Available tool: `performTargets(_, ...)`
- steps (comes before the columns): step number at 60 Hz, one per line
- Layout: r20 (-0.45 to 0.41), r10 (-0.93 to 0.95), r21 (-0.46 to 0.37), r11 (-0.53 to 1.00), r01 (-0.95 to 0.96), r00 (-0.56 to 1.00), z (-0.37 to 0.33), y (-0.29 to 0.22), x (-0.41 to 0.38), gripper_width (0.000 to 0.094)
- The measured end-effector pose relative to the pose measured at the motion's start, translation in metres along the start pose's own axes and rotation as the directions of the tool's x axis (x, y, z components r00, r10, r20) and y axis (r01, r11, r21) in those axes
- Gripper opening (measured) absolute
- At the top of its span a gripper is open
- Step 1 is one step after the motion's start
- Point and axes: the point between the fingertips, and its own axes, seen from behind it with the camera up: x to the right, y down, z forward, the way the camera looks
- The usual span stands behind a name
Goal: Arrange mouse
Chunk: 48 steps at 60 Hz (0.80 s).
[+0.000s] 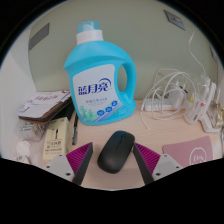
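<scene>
**Q:** Status of the gripper [112, 178] at this entry?

**A:** I read it as spread. The two magenta pads [82, 156] sit at the bottom of the frame, one either side of centre, with a wide gap between them. Neither presses on anything.

**Q:** And the mouse?

**A:** The black mouse [115, 150] lies on the beige desk [150, 135], bottom centre, between the fingers and a little ahead of their tips. I see a gap at each side, so it rests on its own support.

**Q:** Anything beside it?

**A:** Lower left, just past the left pad, a flat clear-wrapped packet [56, 137] with printed text; further left, a stack of papers [42, 105]. Lower right, a pink card [186, 152] beside the right pad.

**Q:** Further out?

**A:** Directly beyond the mouse, centre frame, a blue laundry detergent jug [98, 85] with white cap stands upright. To its right, mid-right of the frame, a tangle of white cables [172, 100] with what looks like a power strip. A pale wall closes the upper frame.
</scene>
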Motion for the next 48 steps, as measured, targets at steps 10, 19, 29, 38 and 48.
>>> performTargets(10, -0.087, -0.052, 0.001, 0.999, 0.052, 0.995, 0.022, -0.014, 0.008, 0.0626)
performTargets(19, -0.091, -0.076, 0.021, 0.997, 0.078, 0.993, 0.024, -0.016, 0.0, 0.0458)
performTargets(29, -0.071, -0.116, 0.018, 0.993, 0.118, 0.991, 0.017, -0.015, -0.001, 0.0356)
performTargets(38, -0.024, -0.122, 0.138, 0.983, 0.124, 0.992, -0.056, -0.056, -0.017, 0.0345)
performTargets(48, 0.016, -0.086, 0.362, 0.929, 0.074, 0.996, -0.191, -0.14, 0.0, 0.0345)
